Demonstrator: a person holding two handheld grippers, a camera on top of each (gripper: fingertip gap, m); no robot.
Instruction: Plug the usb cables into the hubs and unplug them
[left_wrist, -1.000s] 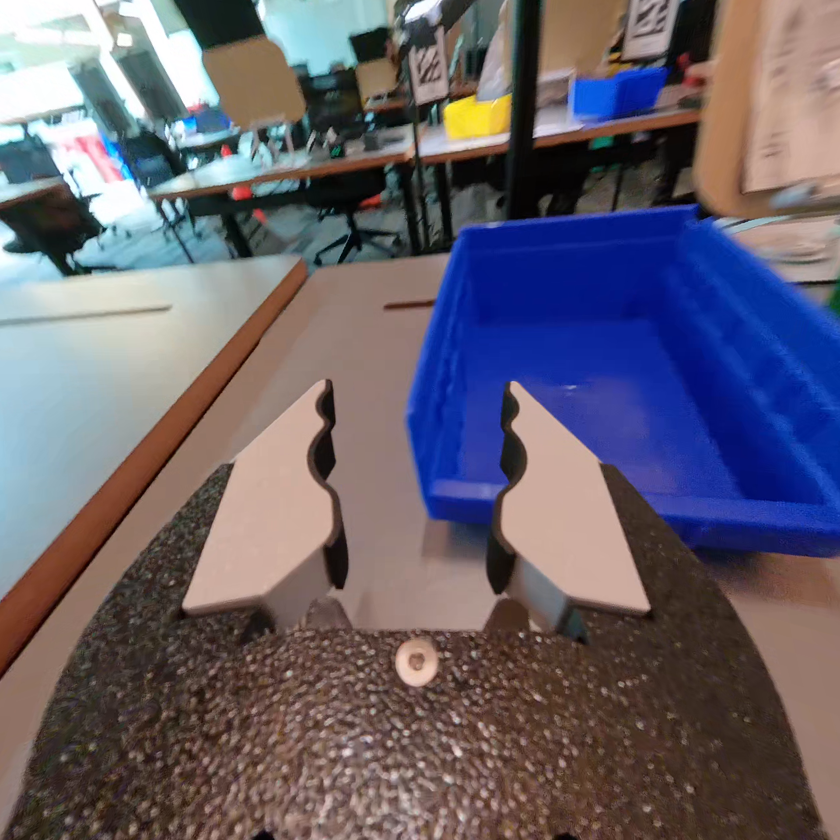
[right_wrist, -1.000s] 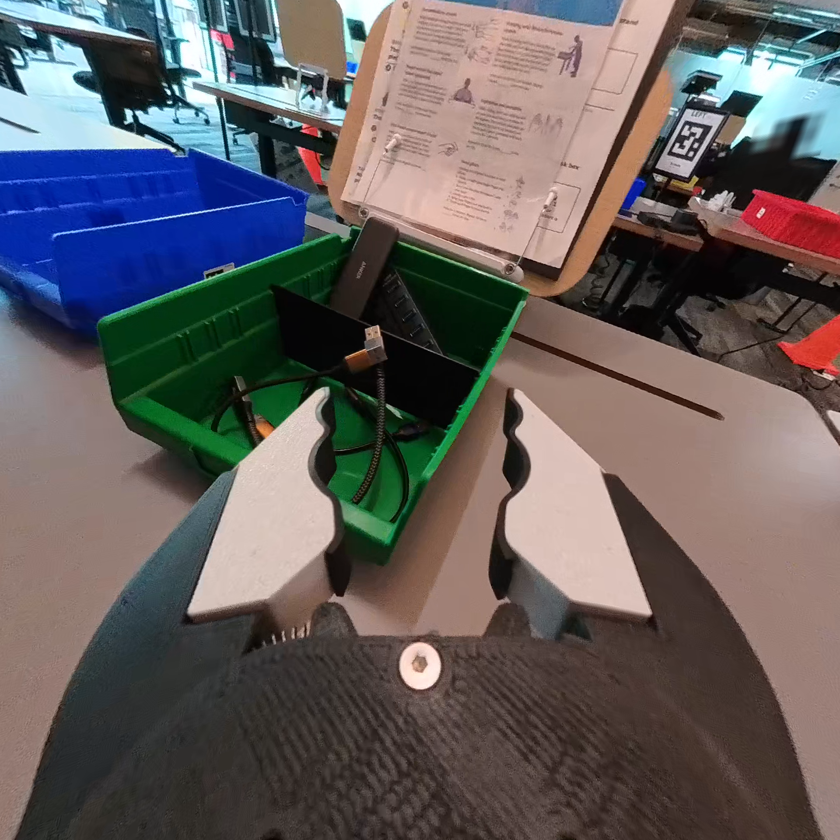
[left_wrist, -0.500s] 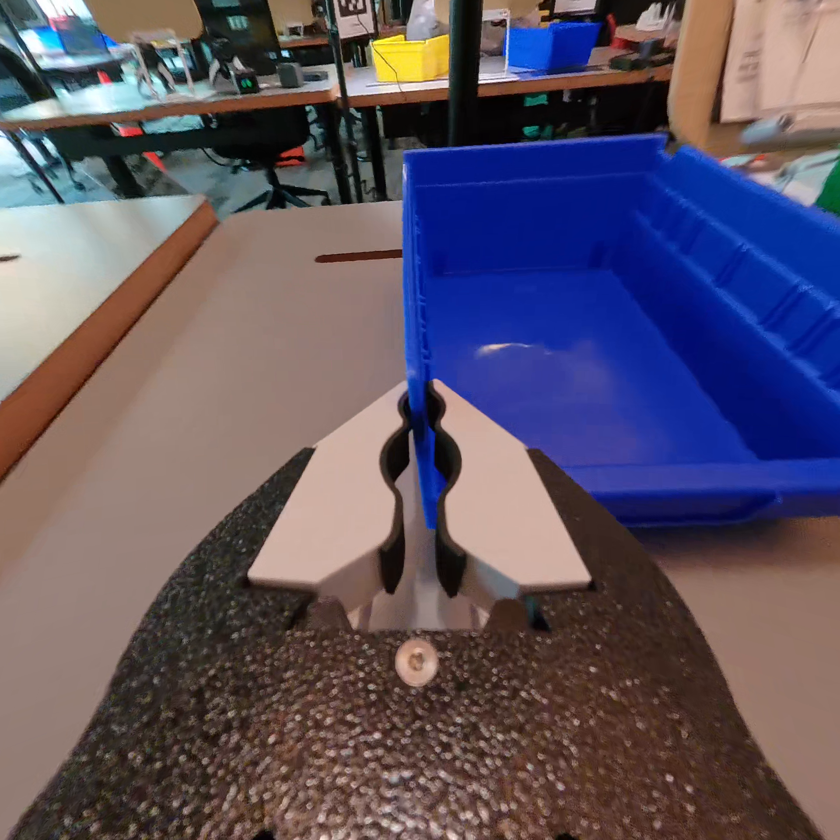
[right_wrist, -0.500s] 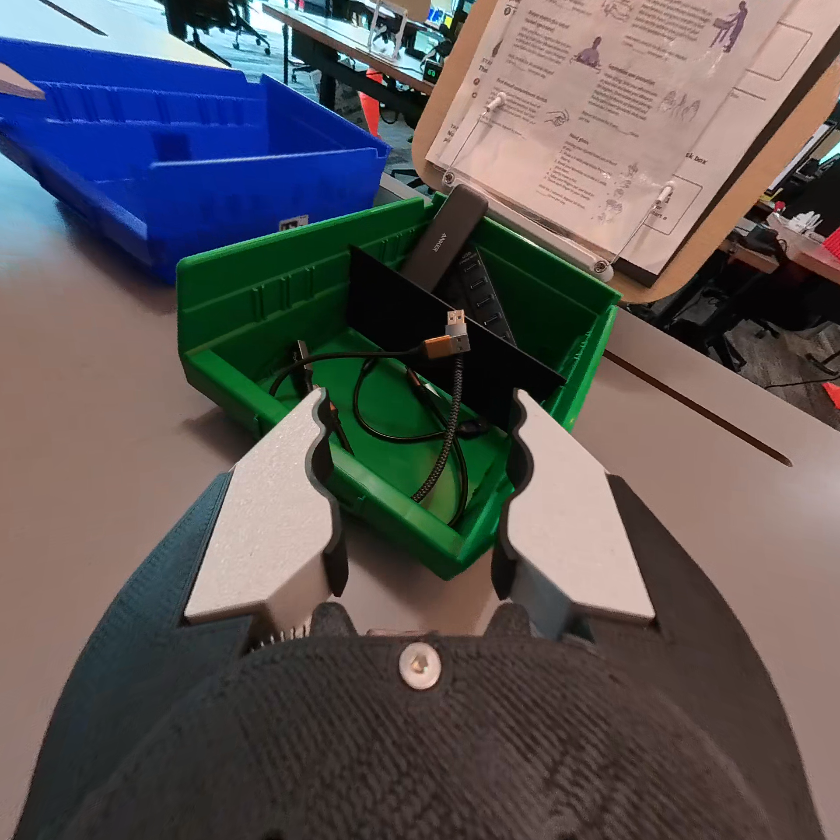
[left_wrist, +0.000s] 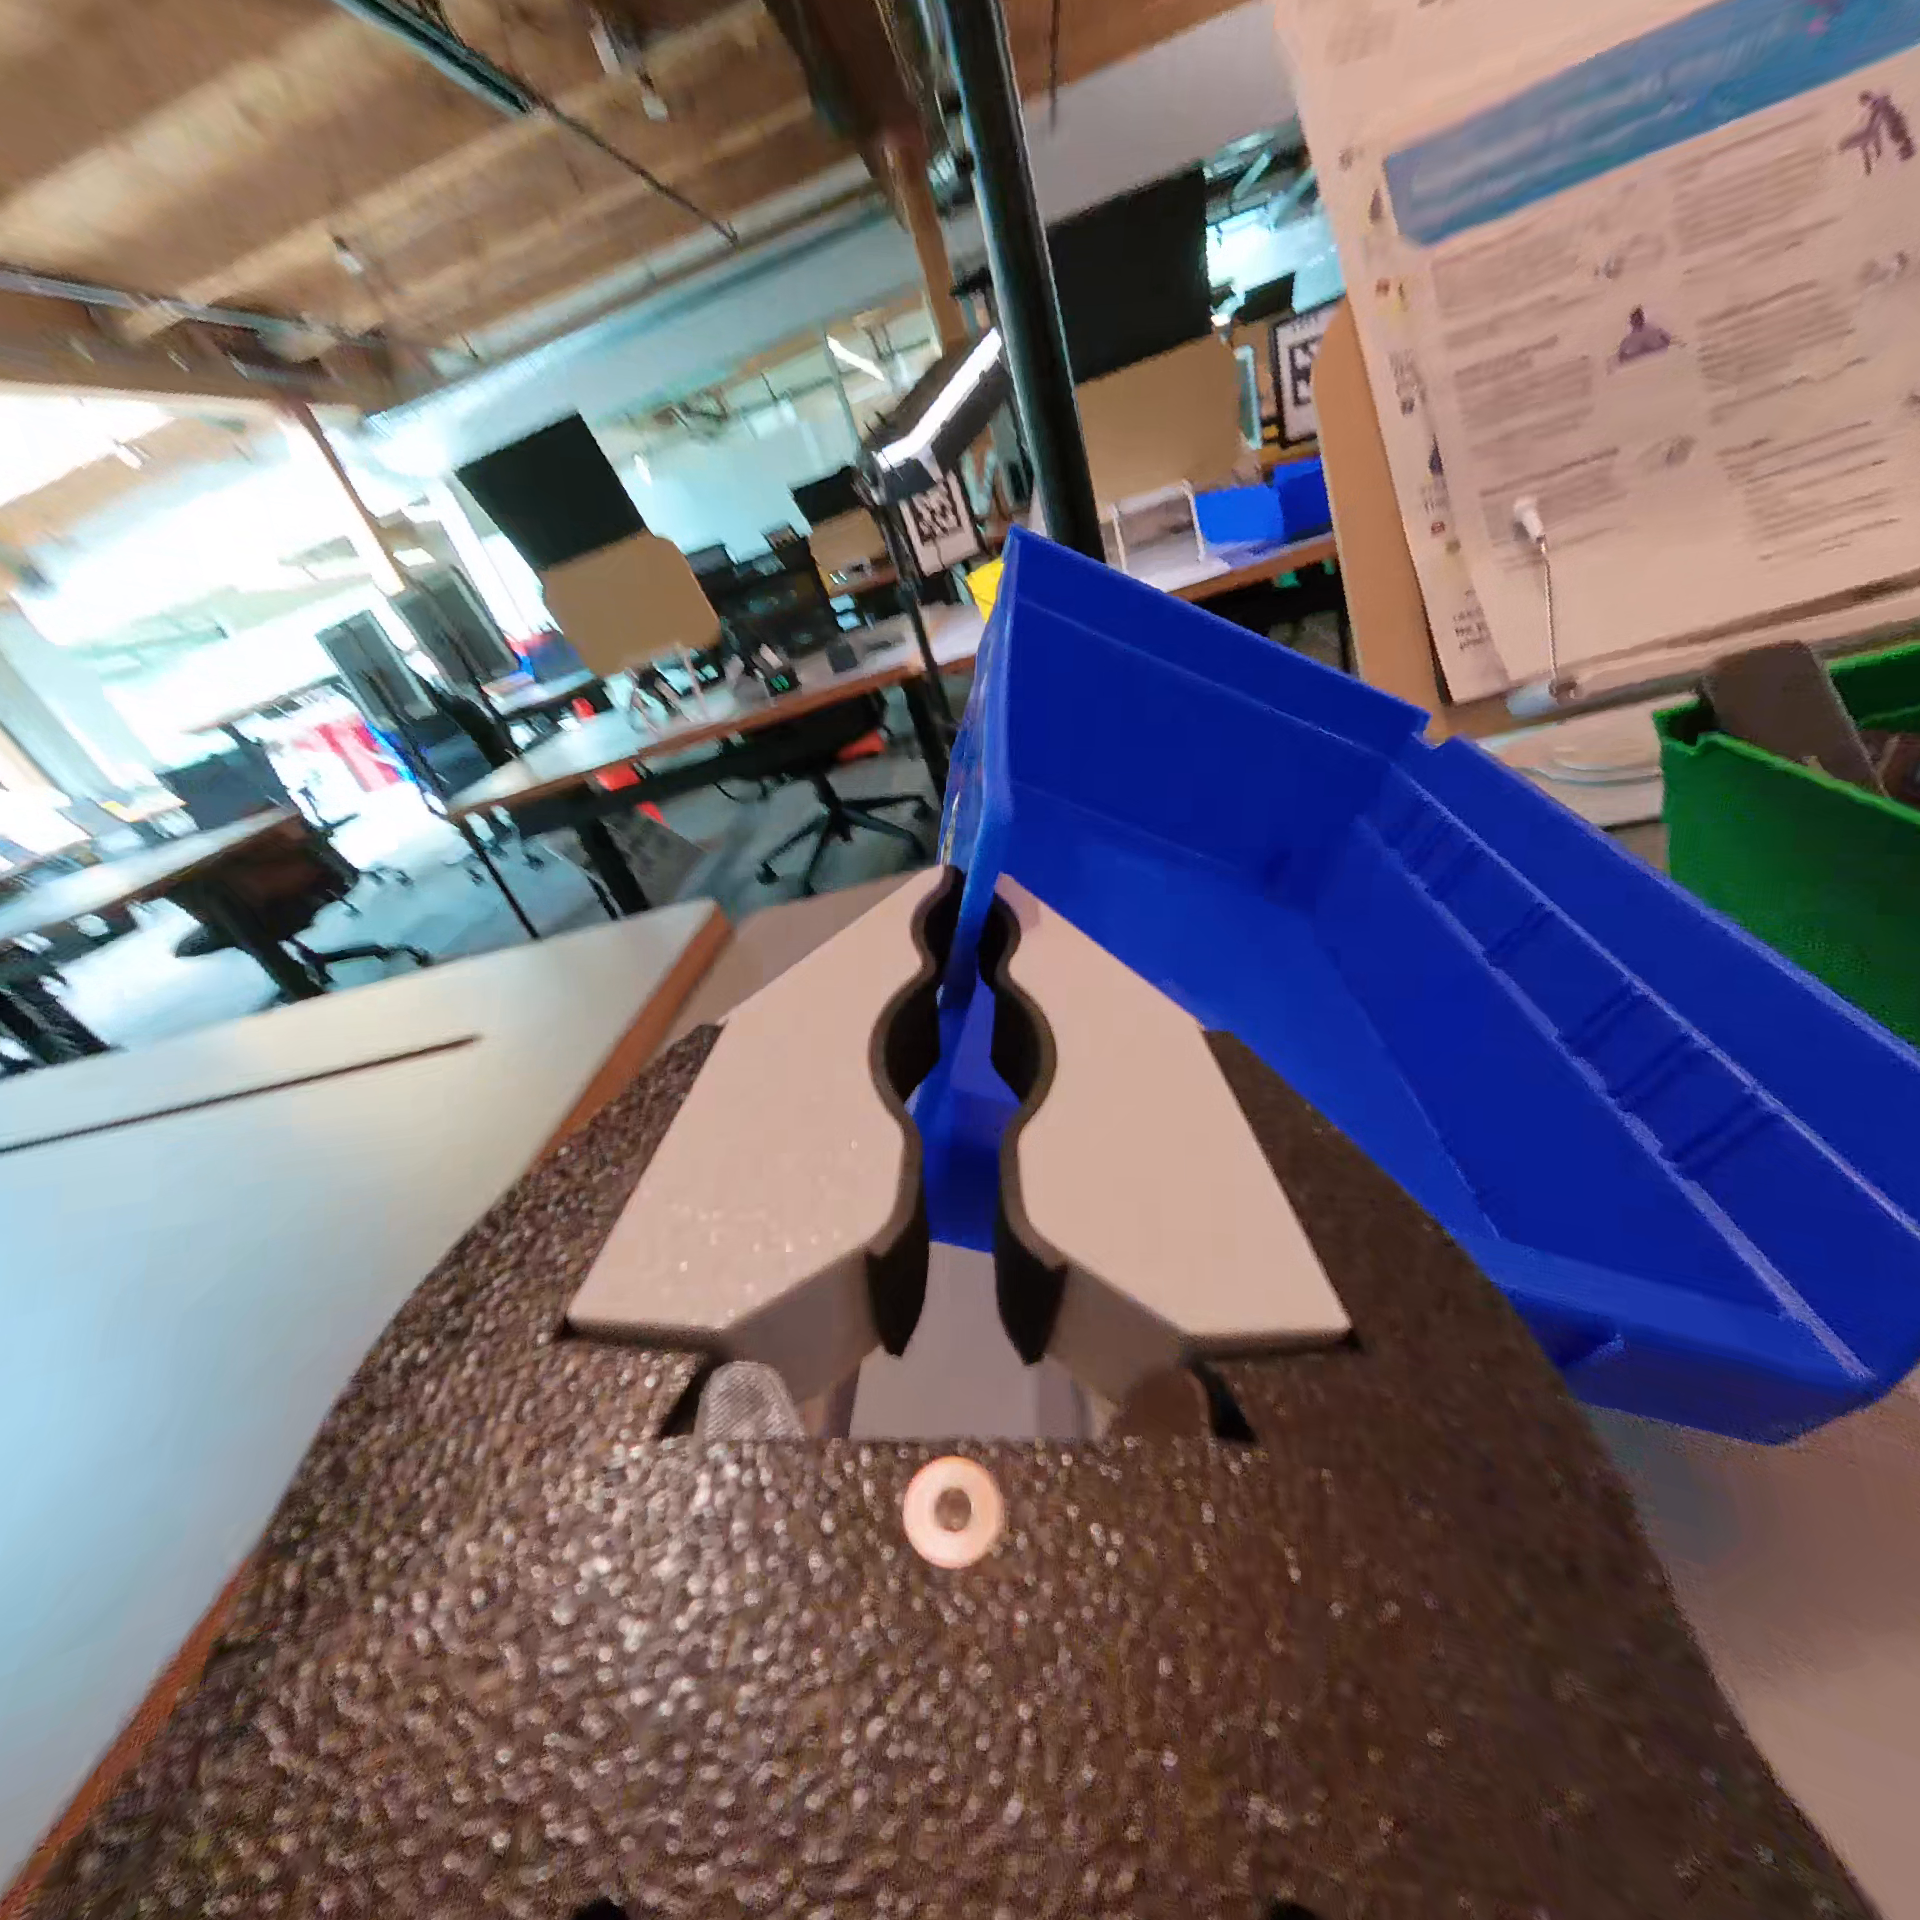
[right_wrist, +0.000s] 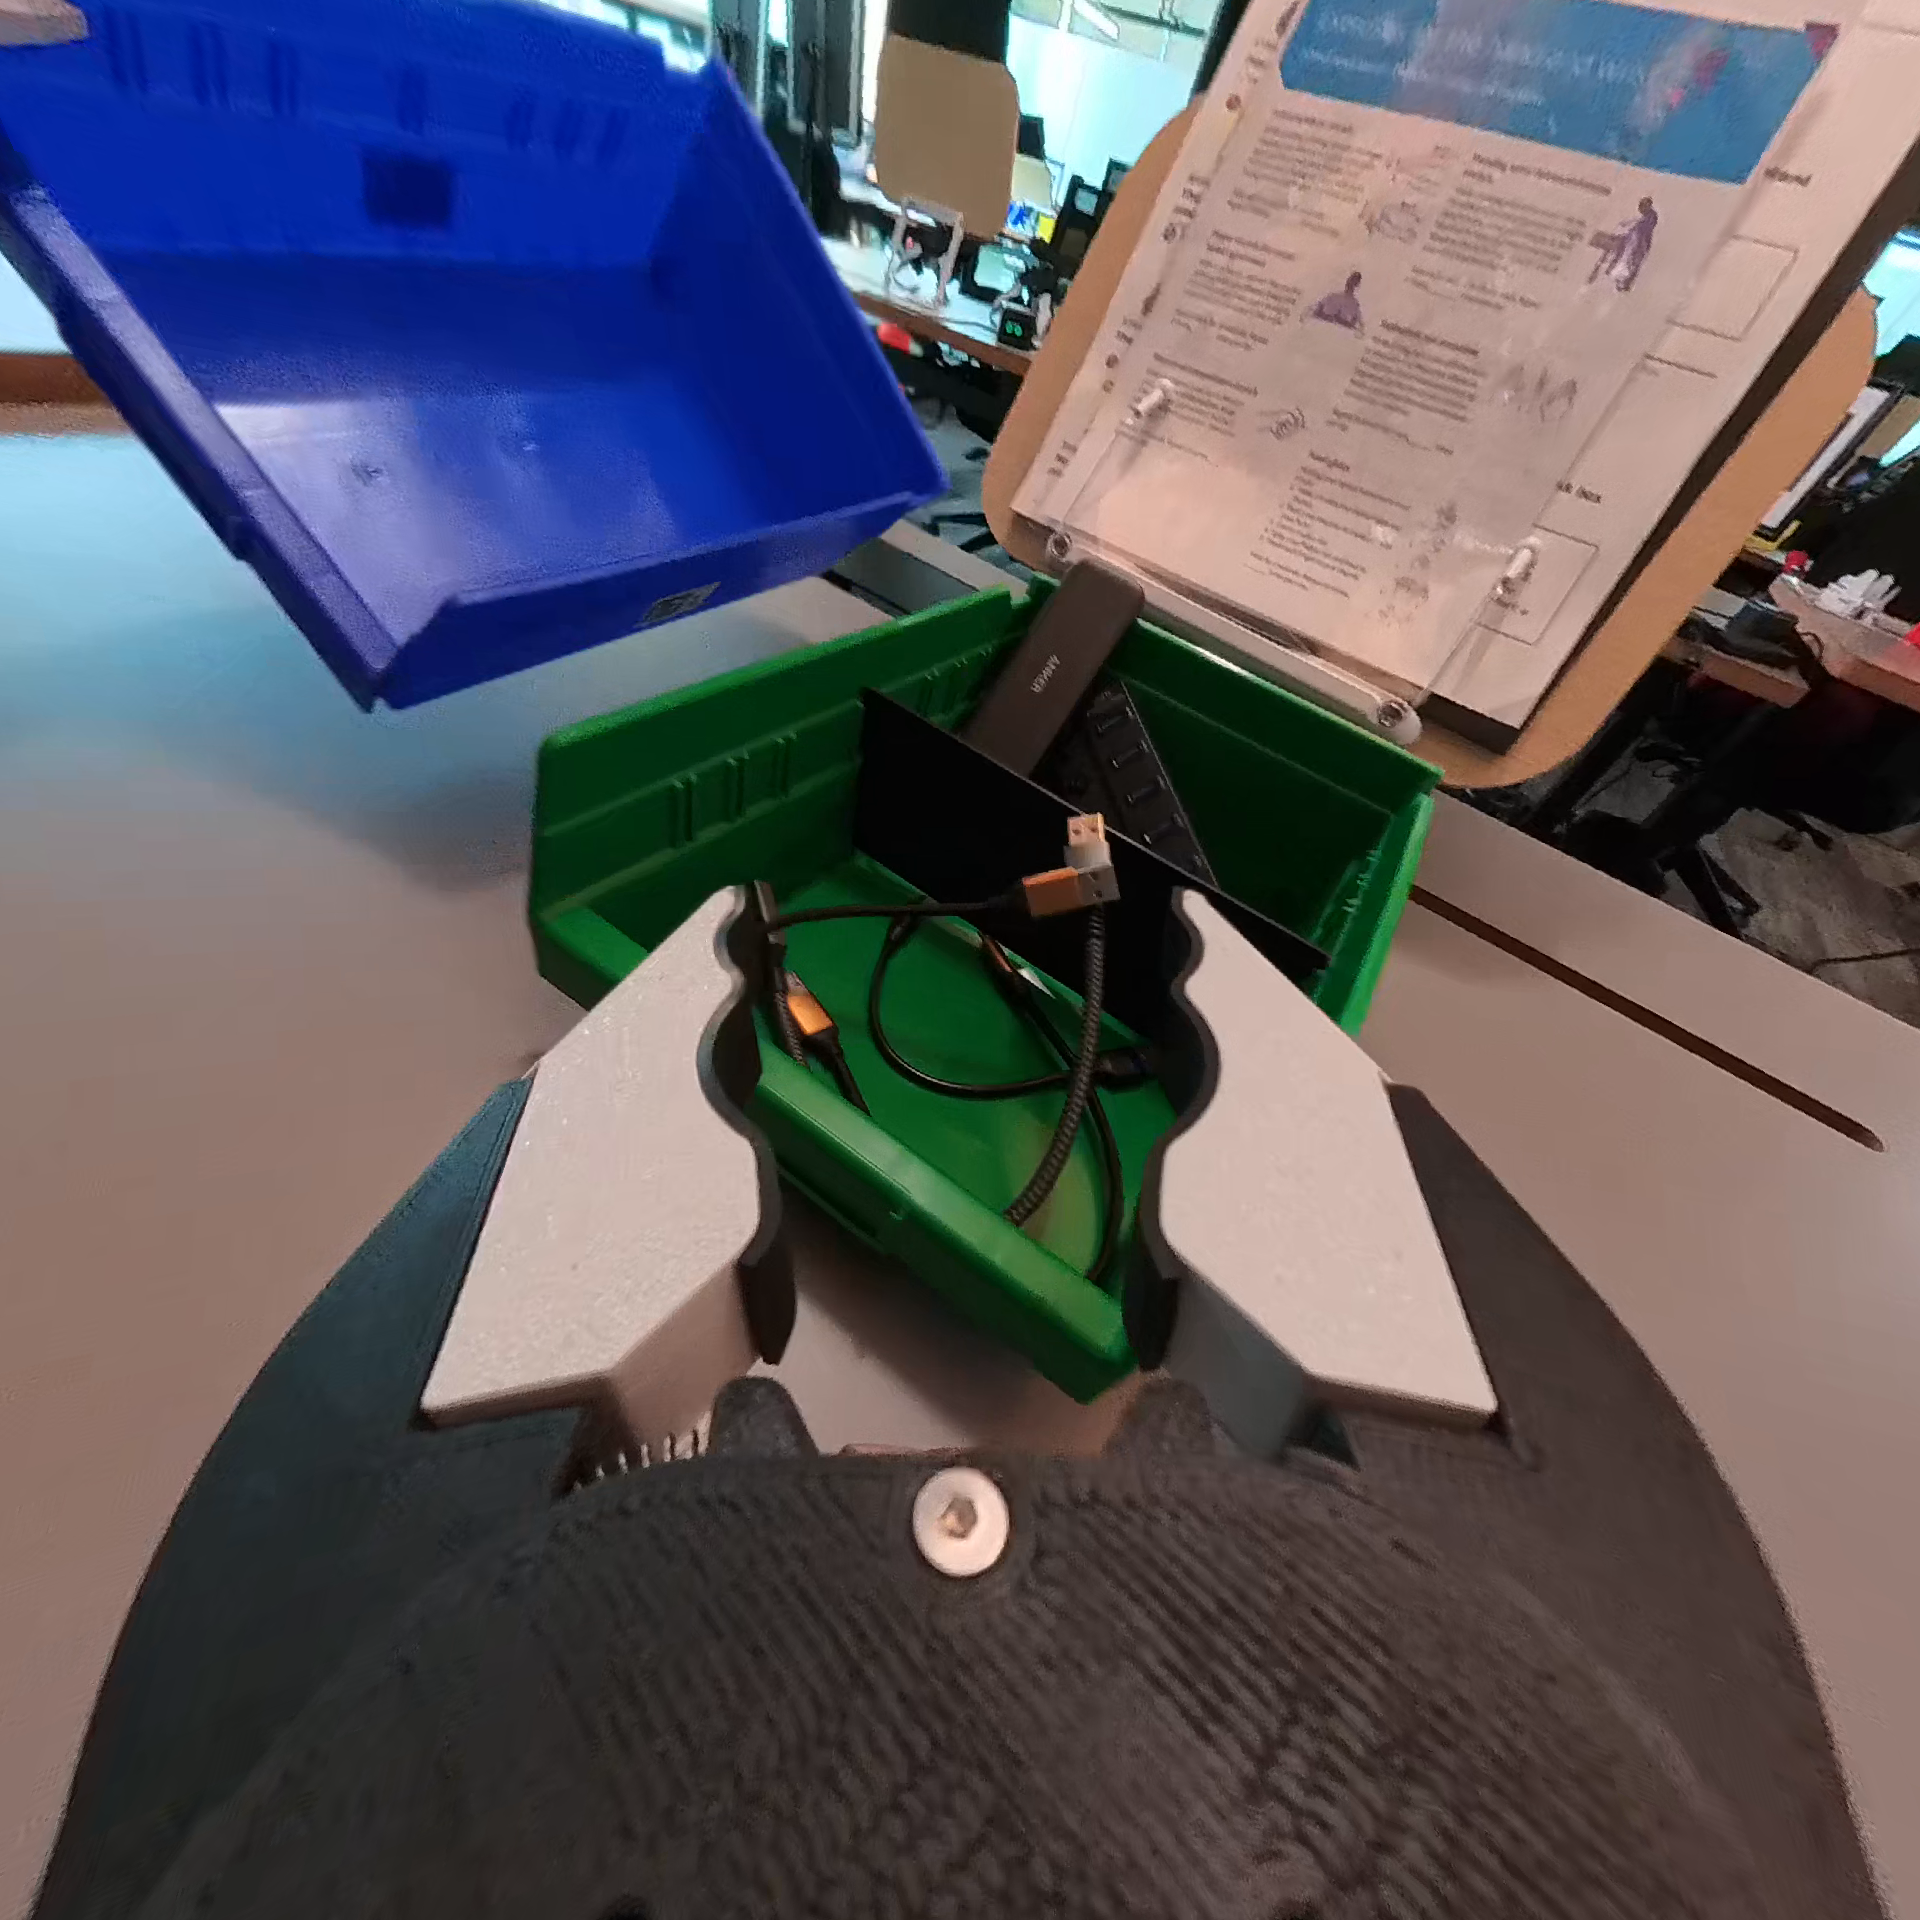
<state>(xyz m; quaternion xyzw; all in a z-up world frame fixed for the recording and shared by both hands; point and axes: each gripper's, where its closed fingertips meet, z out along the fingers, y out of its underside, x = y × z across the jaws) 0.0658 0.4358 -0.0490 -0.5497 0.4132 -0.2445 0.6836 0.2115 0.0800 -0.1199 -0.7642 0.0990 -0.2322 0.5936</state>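
We've got the left gripper (left_wrist: 961, 1049) clamped on the blue bin (left_wrist: 1455, 987) wall, tilted up off the table, prob to clear space. Right gripper (right_wrist: 961, 1049), fingers apart, faces the green bin (right_wrist: 727, 790) w/ cables (right_wrist: 1086, 997) in front, hubs (right_wrist: 1060, 665) behind the divider (right_wrist: 966, 800).

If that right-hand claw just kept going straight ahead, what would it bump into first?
Most likely the near front wall of the green bin, which lies between the open right gripper's fingers; the cables lie just behind it. Depth is hard to judge.
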